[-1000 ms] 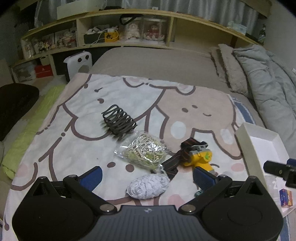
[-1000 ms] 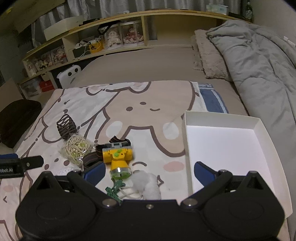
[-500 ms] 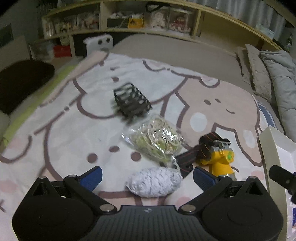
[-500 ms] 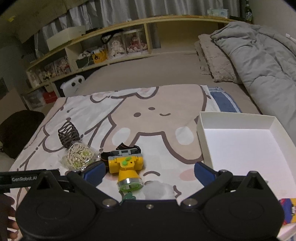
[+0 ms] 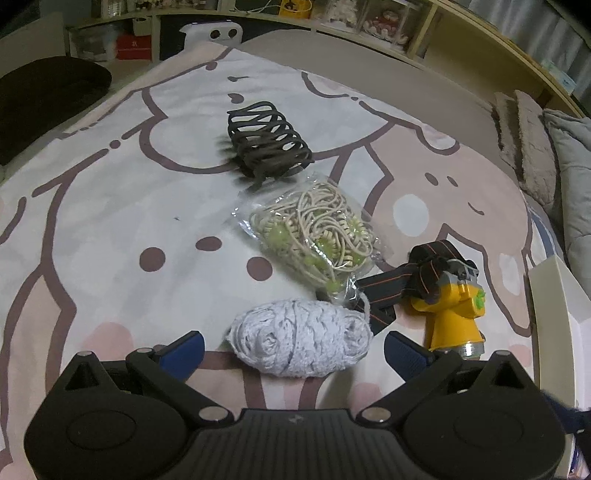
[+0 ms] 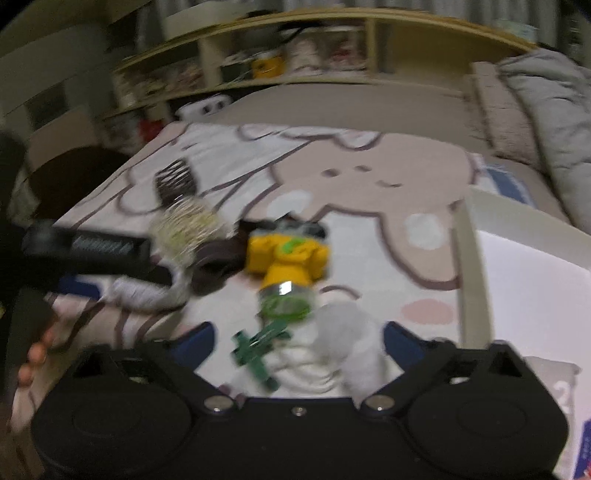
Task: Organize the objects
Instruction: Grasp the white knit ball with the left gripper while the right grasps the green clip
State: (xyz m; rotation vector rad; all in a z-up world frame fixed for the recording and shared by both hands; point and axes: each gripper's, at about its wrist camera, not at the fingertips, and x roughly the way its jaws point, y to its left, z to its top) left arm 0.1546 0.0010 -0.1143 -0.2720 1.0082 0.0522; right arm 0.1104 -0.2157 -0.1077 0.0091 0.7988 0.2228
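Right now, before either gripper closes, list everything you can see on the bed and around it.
Dark brown plastic claw hair clip: one, far end of the row on the cartoon blanket.
Clear bag of beige elastic bands: one, just nearer than the clip.
White-grey yarn ball: one, between the left fingers, untouched.
Yellow headlamp with black-orange strap: one, right of the yarn.
Green hair clip: one, between the right fingers, blurred.
White soft item: one, beside the green clip; too blurred to name.
White cardboard box: one, right edge of the blanket.
Grey duvet: one, far right.
Wooden shelf: one, behind the bed, cluttered.
Left gripper: open.
Right gripper: jaws closing, pads gripping nothing.
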